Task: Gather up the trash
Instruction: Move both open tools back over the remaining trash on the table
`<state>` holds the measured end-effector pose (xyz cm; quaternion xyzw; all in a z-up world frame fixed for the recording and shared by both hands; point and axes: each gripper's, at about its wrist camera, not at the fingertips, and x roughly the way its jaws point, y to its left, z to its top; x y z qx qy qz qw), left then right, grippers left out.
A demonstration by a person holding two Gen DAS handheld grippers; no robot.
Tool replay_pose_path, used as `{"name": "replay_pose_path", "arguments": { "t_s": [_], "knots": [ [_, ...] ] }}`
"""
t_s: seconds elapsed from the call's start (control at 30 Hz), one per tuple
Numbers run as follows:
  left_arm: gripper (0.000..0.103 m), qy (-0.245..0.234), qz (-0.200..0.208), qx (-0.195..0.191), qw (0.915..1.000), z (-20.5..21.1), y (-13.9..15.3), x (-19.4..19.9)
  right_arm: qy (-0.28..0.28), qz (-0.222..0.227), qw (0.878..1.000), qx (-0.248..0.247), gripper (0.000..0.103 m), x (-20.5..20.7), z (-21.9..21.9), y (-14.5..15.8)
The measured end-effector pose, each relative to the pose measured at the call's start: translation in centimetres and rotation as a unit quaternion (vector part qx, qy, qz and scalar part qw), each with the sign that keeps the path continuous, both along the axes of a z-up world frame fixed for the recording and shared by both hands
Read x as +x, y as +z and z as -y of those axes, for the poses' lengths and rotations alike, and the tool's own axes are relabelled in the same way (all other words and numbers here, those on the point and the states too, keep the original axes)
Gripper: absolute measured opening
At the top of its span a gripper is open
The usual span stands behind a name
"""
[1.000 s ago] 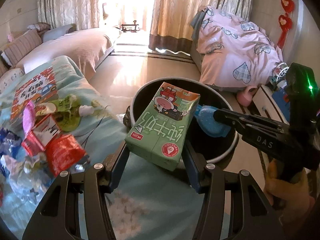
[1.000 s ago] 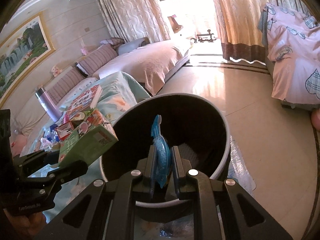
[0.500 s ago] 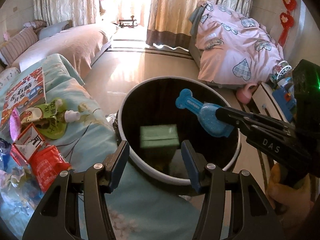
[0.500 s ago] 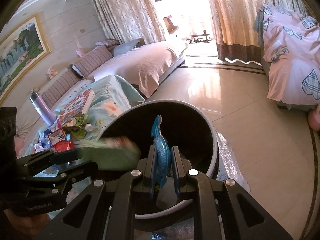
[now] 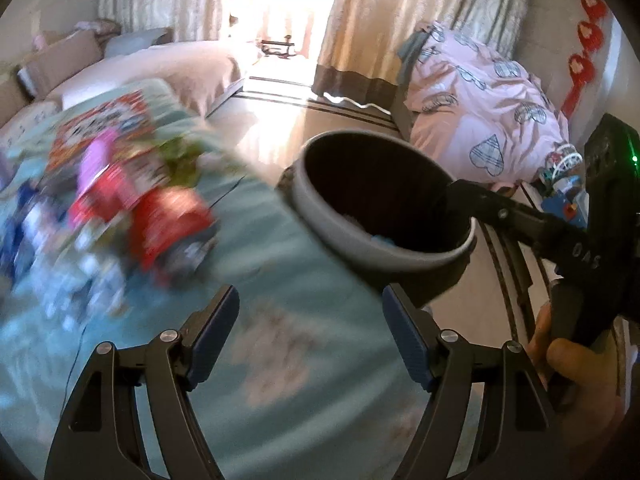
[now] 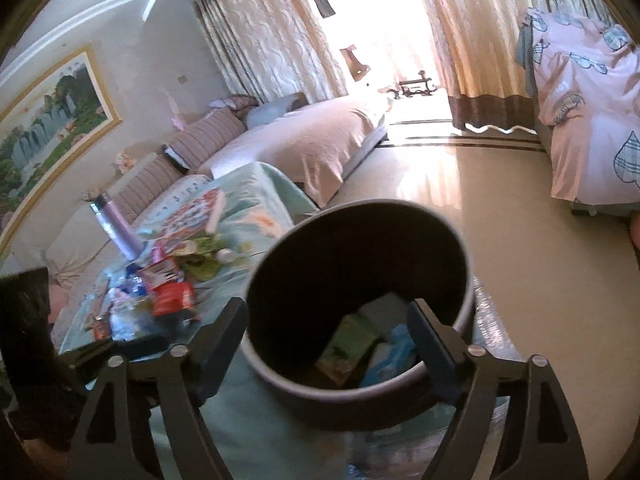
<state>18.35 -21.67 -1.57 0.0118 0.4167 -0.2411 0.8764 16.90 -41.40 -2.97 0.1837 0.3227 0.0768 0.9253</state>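
A dark round bin [image 5: 352, 248] stands by the edge of the teal-covered table [image 5: 280, 380]. In the right wrist view a green milk carton [image 6: 348, 348] and a blue wrapper [image 6: 396, 344] lie at the bottom of the bin [image 6: 260, 276]. My right gripper [image 6: 325, 303] hangs over the bin, its jaws opening, with nothing between them. My left gripper [image 5: 309, 290] is over the cloth left of the bin, jaws opening and empty. A blurred trash pile with a red packet [image 5: 172, 220] lies to its left. The right gripper [image 5: 520, 216] reaches to the bin's rim, held by a hand [image 5: 560, 360].
A purple bottle [image 6: 116, 228] and a picture book [image 6: 192, 212] sit on the table beyond the trash pile [image 6: 168, 292]. A pink-covered sofa [image 6: 304, 140] stands behind it. A pink quilt with hearts [image 5: 480, 120] lies at the right. Glossy floor surrounds the bin.
The left gripper let the green carton fall into the bin, then swung left toward the trash pile. The right gripper spread wide and the blue wrapper dropped into the bin.
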Motion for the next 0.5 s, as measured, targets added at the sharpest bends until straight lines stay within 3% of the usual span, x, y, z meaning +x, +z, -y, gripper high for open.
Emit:
{"name": "replay_pose_path", "arguments": {
  "t_s": [0.5],
  "knots": [
    [0.076,0.136,-0.020,-0.026,0.9902,-14.2,-2.0,-4.1,0.076,-0.021,0.997,0.017,0.092,-2.6,-9.7,-1.7]
  ]
}}
